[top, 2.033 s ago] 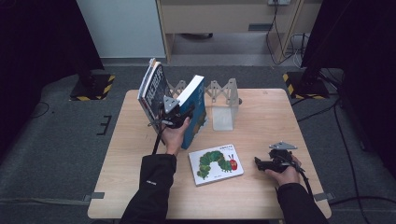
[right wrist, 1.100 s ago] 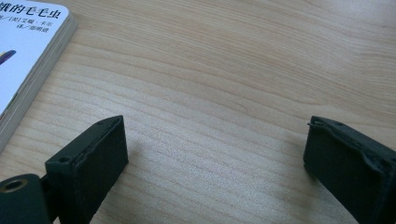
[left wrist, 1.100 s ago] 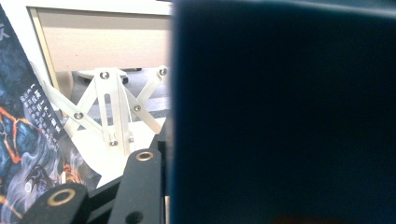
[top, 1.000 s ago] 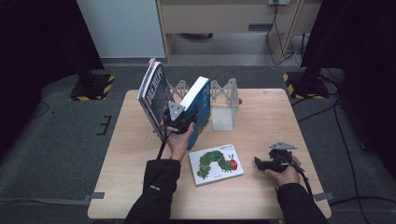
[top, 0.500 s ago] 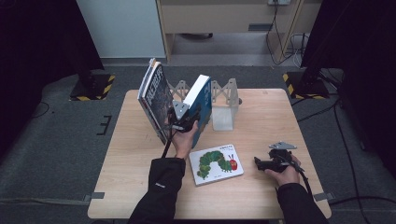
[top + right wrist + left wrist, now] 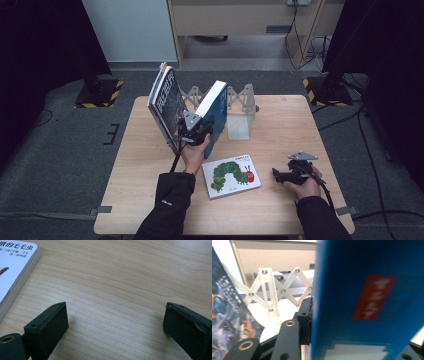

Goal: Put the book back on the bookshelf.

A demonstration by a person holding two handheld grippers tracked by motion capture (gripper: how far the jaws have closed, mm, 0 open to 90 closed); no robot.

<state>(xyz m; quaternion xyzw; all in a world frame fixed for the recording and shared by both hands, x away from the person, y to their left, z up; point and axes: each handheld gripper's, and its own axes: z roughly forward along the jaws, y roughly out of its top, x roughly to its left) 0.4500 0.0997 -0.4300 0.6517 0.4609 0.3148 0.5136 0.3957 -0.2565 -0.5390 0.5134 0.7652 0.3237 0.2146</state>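
Clamping the blue book (image 6: 214, 112) between its jaws, the left gripper (image 6: 196, 131) holds it upright, tilted, at the table's (image 6: 280, 115) twelve o'clock, just before the white folding rack (image 6: 240, 107). Leaning at its nine o'clock is a dark book (image 6: 164, 102). The right gripper (image 6: 287, 176) rests at five o'clock, jaws wide apart and empty, near the caterpillar book (image 6: 231, 175).

The table (image 6: 280, 125) is evenly lit from above, while its surroundings are left dark. The blue book (image 6: 367, 300) is rendered blurred at close range, and soft shadows are cast beneath the right gripper (image 6: 115, 322).
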